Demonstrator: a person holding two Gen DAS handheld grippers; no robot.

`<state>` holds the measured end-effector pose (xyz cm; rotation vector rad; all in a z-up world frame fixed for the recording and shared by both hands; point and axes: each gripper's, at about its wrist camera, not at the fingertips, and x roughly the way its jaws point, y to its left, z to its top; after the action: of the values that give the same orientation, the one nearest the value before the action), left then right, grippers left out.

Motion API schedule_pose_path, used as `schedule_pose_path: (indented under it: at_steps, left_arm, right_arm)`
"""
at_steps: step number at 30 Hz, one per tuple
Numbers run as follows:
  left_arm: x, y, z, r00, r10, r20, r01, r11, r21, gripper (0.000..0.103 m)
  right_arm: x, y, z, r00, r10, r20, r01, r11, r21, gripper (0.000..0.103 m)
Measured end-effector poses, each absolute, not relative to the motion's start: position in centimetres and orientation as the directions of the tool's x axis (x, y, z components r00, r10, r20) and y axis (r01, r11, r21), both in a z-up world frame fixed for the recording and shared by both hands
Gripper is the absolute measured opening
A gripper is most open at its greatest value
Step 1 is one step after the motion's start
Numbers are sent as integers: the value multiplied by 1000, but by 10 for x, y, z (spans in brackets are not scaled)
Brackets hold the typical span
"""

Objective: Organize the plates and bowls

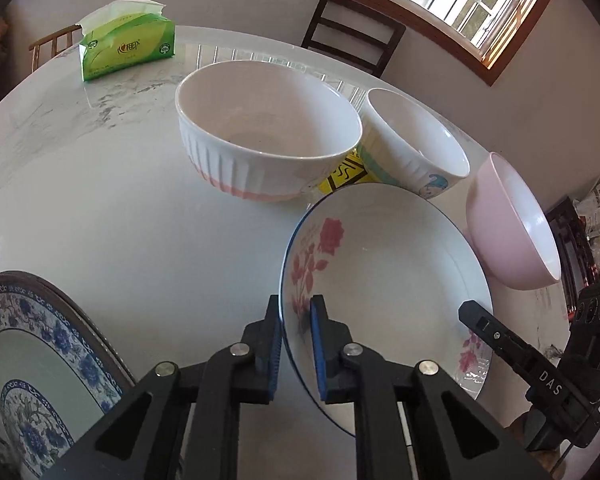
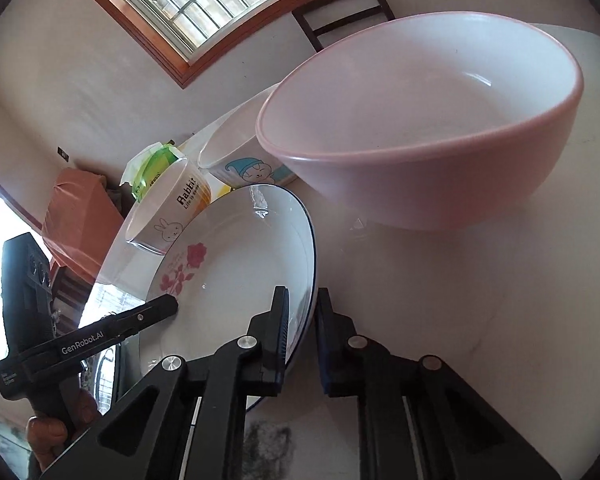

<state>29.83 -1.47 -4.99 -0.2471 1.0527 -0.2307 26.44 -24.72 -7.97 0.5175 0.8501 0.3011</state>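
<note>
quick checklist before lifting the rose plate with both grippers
1. Left gripper clamped on the rose plate rim: ok, one pad each side.
2. Right gripper clamped on the opposite rim: ok.
3. Plate empty: ok.
4. Pink bowl clear of the plate edge: cannot tell, very close.
5. Cartoon bowl and ribbed bowl clear of the far rim: cannot tell, they look almost touching.
6. Blue patterned plate out of the lift path: ok, well off to the side.
</note>
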Motion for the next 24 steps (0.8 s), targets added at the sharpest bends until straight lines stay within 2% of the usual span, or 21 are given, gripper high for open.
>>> schedule_pose_path:
  at_steps: [6, 17, 24]
  left_arm:
    - [253, -22, -27, 548, -289, -785, 110, 955, -275, 13]
    - [173, 4, 1, 606, -332, -723, 107, 935, -339, 13]
    - [124, 45, 15, 669, -277, -690, 53, 943, -328, 13]
  right_arm:
    - [233, -241, -72, 660, 401, -635, -52, 868, 494, 13]
    - [154, -221, -72, 638, 463, -615, -79, 834, 545, 14]
    - [126, -180, -58, 611, 507, -608, -168, 834, 526, 15]
